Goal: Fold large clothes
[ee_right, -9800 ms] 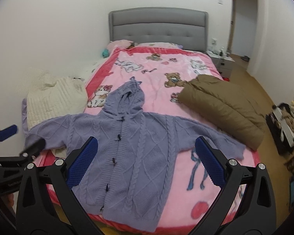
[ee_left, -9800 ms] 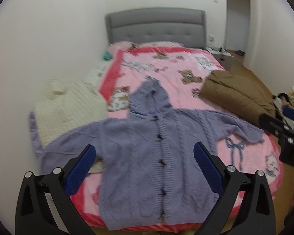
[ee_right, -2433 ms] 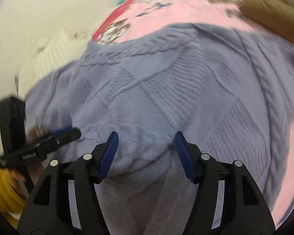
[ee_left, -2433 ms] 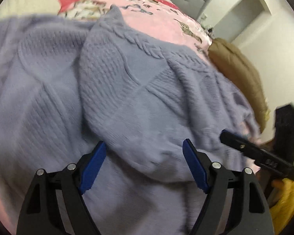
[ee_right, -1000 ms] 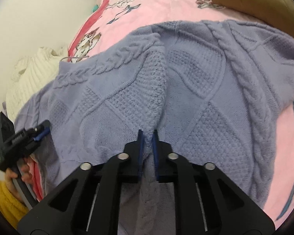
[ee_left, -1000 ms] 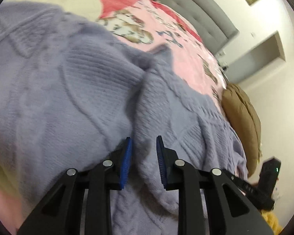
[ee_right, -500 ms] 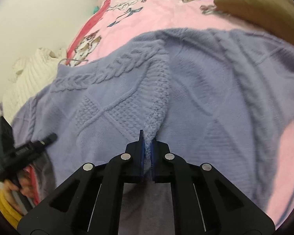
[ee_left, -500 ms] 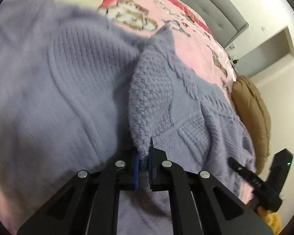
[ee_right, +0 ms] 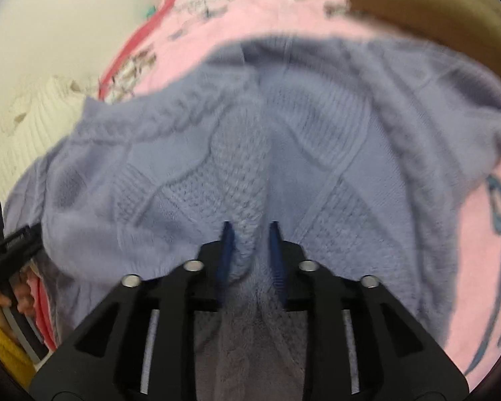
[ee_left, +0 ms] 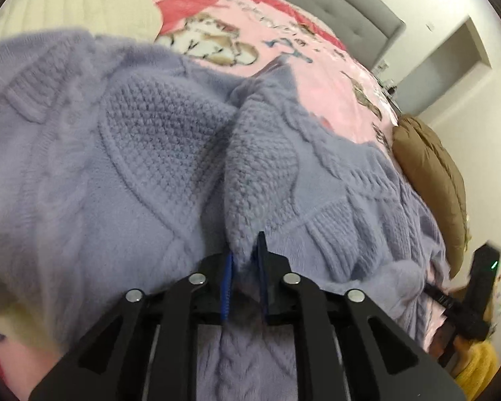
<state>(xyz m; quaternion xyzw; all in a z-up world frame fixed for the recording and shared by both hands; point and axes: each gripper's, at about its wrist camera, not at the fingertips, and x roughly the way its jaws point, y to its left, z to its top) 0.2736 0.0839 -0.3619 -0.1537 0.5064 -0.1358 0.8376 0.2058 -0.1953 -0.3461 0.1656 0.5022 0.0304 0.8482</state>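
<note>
Since 0.5 s ago both tools' jaws have been opening: left tool point(ee_left: 245, 260) grips a lavender cardigan point(ee_left: 143, 153) fold; right tool point(ee_right: 250, 250) released.

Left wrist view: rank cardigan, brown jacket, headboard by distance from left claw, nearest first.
1. Purple cardigan: a fold sits between the left claw pads.
2. Brown jacket: right side of the bed.
3. Grey headboard: far end, top.
</note>
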